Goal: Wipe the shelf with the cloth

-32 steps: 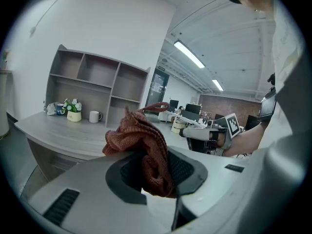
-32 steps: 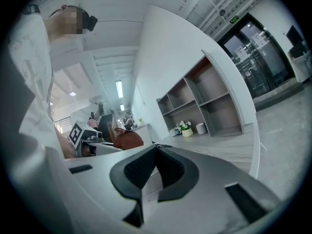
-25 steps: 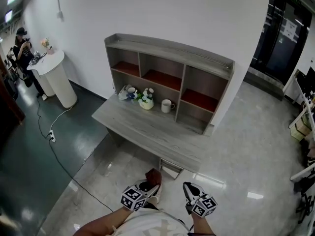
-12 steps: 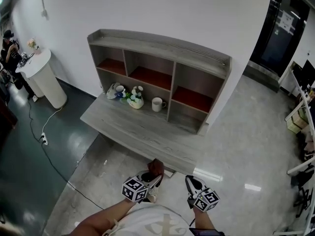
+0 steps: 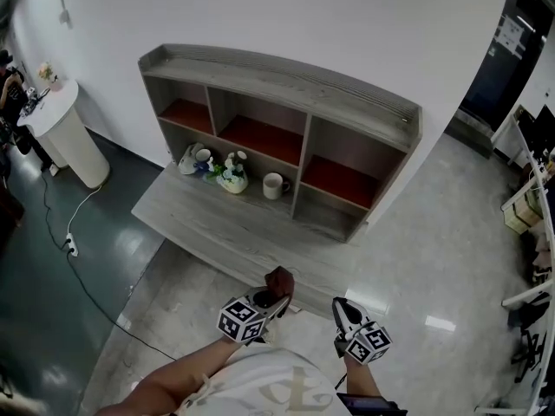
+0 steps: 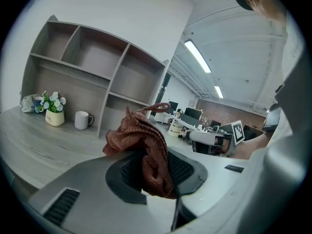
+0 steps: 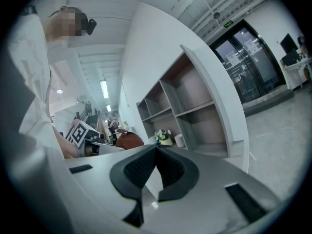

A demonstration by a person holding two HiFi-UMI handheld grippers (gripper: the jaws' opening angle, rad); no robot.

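A grey wooden shelf unit [image 5: 286, 85] with red-floored compartments stands on a grey desk [image 5: 217, 228] against the white wall. My left gripper [image 5: 276, 295] is low in the head view, just short of the desk's front edge, shut on a crumpled red-brown cloth [image 5: 279, 278]. In the left gripper view the cloth [image 6: 142, 143] bulges out between the jaws, with the shelf [image 6: 92, 67] ahead to the left. My right gripper [image 5: 343, 314] is beside it, shut with nothing held; its jaw tips meet [image 7: 156, 148]. The right gripper view also shows the cloth [image 7: 128, 140] and the shelf [image 7: 187, 101].
A white mug [image 5: 274, 185], a flower vase [image 5: 232, 177] and a teapot with cups [image 5: 194, 156] stand on the desk under the shelf. A white pedestal table [image 5: 68, 130] and a floor cable with a power strip [image 5: 69, 246] are at the left. Dark glass doors [image 5: 512, 50] are at the right.
The shelf and desk have come nearer and slid left in the head view. Both grippers keep their places low in the frame, the left still shut on the cloth.
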